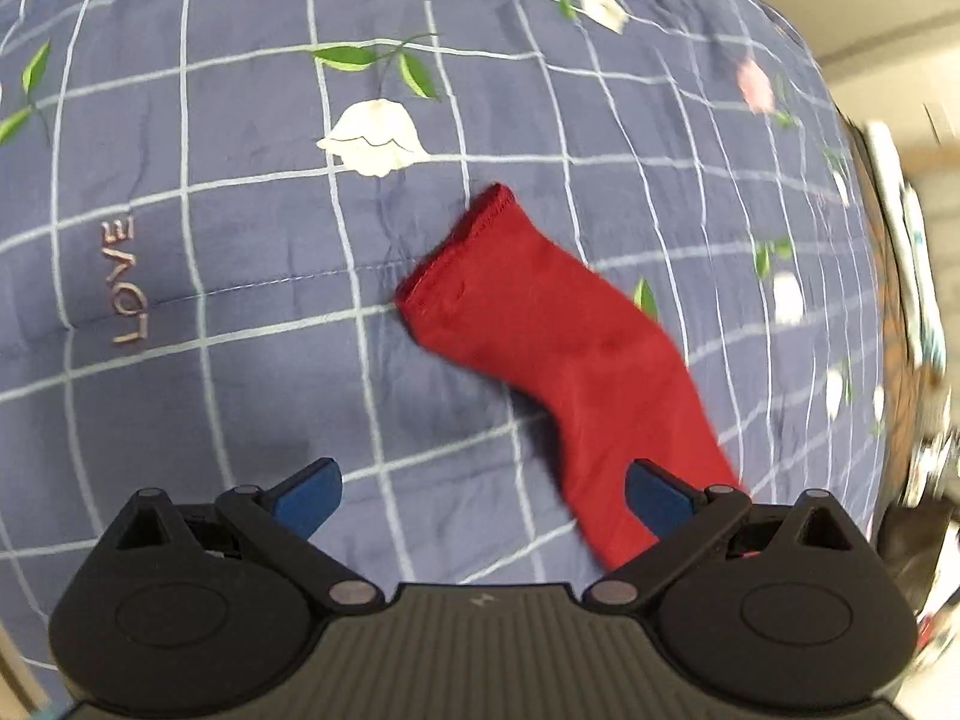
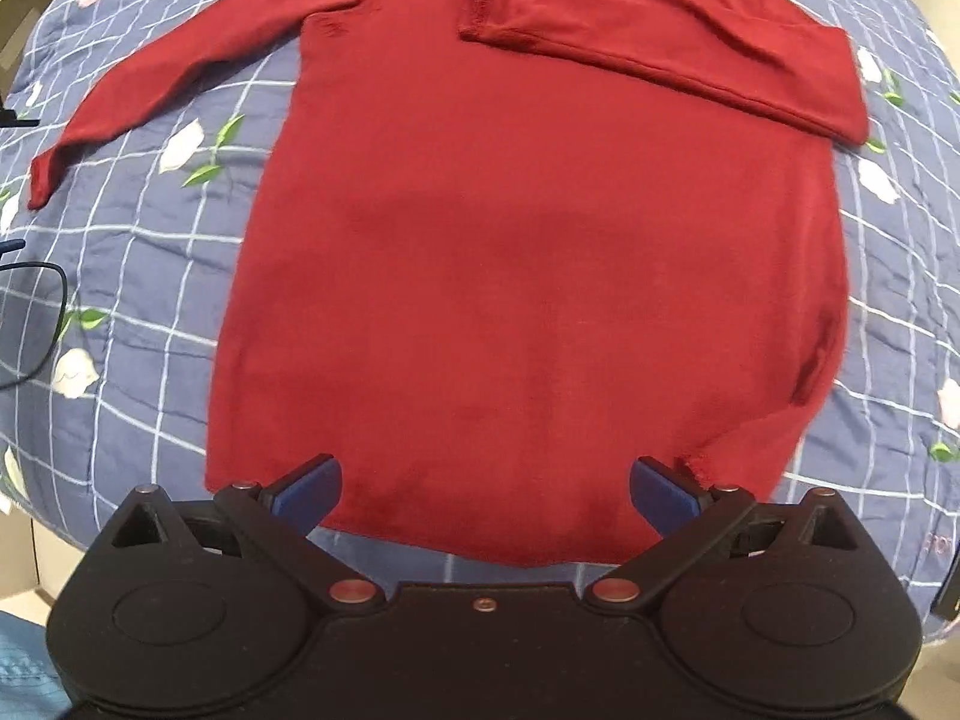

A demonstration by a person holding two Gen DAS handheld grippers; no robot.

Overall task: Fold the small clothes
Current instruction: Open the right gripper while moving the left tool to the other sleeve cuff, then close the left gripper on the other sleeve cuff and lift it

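Note:
A dark red long-sleeved top (image 2: 528,252) lies flat on a blue checked quilt (image 2: 138,360). Its right sleeve (image 2: 660,42) is folded across the chest, while the left sleeve (image 2: 180,66) stretches out to the left. My right gripper (image 2: 485,495) hovers open over the hem, holding nothing. In the left wrist view the outstretched sleeve (image 1: 558,348) runs from its cuff (image 1: 462,246) down toward my left gripper (image 1: 483,498), which is open; the sleeve passes just inside the right fingertip (image 1: 657,498).
The quilt (image 1: 210,180) carries white flowers, green leaves and the word LOVE (image 1: 126,282). A pair of glasses (image 2: 30,324) lies on it at the left edge. Blurred clutter (image 1: 918,360) shows beyond the bed's right side.

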